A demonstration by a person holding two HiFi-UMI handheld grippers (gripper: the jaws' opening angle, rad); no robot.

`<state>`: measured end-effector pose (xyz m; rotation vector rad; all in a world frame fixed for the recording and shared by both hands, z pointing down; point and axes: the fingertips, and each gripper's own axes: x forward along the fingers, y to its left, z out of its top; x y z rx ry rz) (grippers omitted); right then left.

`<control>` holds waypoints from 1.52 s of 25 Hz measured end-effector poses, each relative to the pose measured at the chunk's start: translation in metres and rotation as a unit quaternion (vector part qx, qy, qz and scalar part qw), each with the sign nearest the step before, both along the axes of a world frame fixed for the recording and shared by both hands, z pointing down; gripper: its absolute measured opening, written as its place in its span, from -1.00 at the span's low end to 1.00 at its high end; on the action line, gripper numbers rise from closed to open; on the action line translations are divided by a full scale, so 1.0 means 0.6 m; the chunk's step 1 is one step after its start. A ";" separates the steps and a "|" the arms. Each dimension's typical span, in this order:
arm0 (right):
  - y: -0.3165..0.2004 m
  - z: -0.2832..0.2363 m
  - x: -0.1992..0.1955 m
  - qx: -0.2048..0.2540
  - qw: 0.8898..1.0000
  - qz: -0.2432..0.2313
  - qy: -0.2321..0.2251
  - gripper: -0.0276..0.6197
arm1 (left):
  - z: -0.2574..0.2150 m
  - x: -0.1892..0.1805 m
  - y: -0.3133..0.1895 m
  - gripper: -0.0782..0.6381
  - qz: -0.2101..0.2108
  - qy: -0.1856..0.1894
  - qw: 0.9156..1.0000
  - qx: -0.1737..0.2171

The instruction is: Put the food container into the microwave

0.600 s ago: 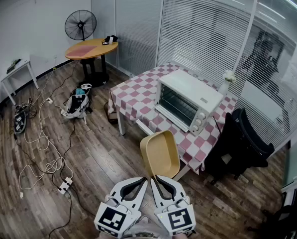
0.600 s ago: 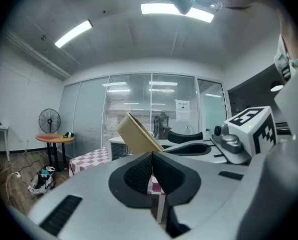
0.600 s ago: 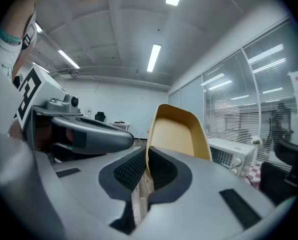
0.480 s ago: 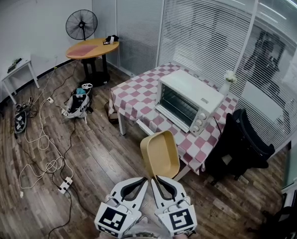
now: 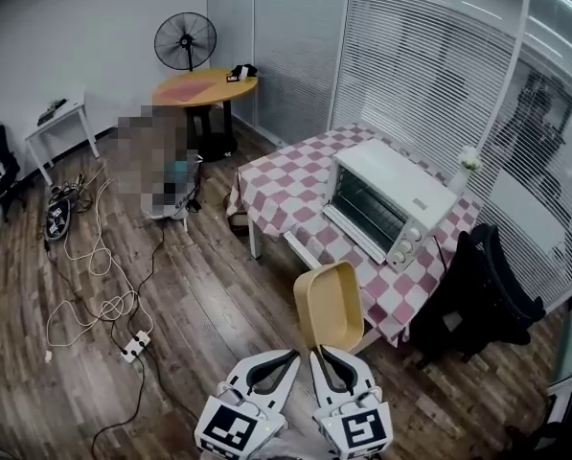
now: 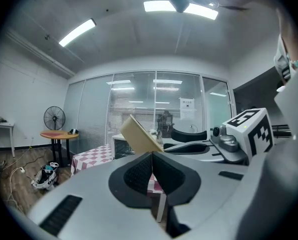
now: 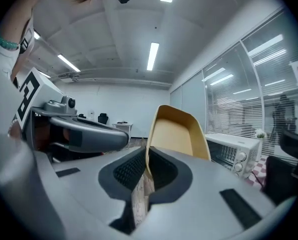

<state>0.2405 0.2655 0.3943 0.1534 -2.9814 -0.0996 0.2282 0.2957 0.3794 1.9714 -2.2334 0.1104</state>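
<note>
on the floor at 8 o'clock, loose cables (image 5: 94, 300) and a power strip (image 5: 137, 343). far back at 11 o'clock, a fan (image 5: 185, 40) behind a round desk (image 5: 204, 89). low at 6 o'clock, left tool (image 5: 292, 356), pressed together with nothing between the pads, just beside the right one. right tool (image 5: 316, 354), also at 6 o'clock, pinching the near rim of the container (image 5: 330, 305). container up on edge in the air, hollow side turned back toward the head, rising from the pads toward 12 o'clock, in front of the near edge of the checked desk (image 5: 281, 185) in the head view. at 3 o'clock on that desk, the microwave (image 5: 391, 195), apart from the container, glass front facing the tools. at 4 o'clock, a dark jacket (image 5: 482, 290) draped on a chair by the desk's right end.
</note>
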 end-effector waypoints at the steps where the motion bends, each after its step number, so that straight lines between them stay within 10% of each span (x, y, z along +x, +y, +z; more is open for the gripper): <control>1: -0.001 -0.001 -0.003 0.001 1.000 0.000 0.000 -0.88 | -0.001 -0.004 -0.001 -0.74 -0.001 0.000 1.000 0.000; 38: -0.218 0.012 -0.358 0.016 0.994 0.101 0.033 -0.88 | 0.013 -0.363 -0.229 -0.74 0.121 0.015 0.993 0.006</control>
